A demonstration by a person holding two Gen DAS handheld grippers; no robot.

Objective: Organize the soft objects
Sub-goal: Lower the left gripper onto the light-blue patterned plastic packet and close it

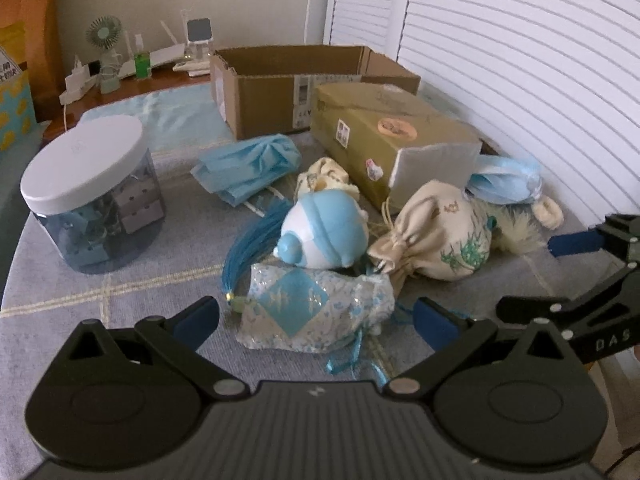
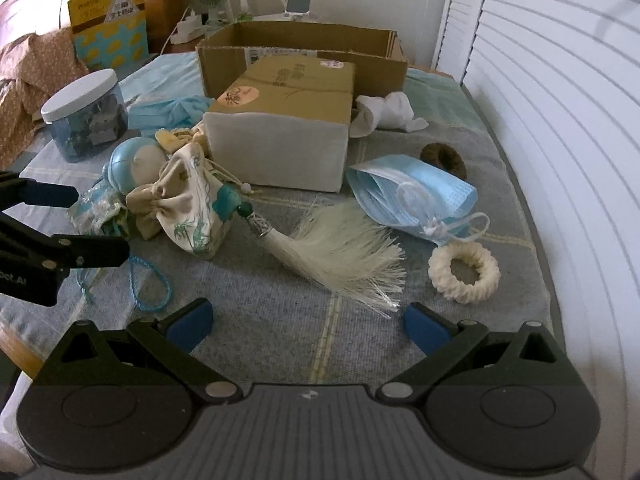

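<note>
Left claw (image 1: 316,316): released, straddling the blue-patterned sachet (image 1: 314,310) on the tabletop (image 1: 120,292).
Right claw (image 2: 308,322): released, cream tassel (image 2: 344,248) just ahead.
Advice: probably lower squarely, pinch the sachet's middle.

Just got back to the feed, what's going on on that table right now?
Nothing is held yet. Both grippers are open over a table strewn with soft items. The left gripper straddles a blue-white sachet. The right gripper faces a cream tassel, with masks and a scrunchie beyond. The open cardboard box stands at the back.
</note>
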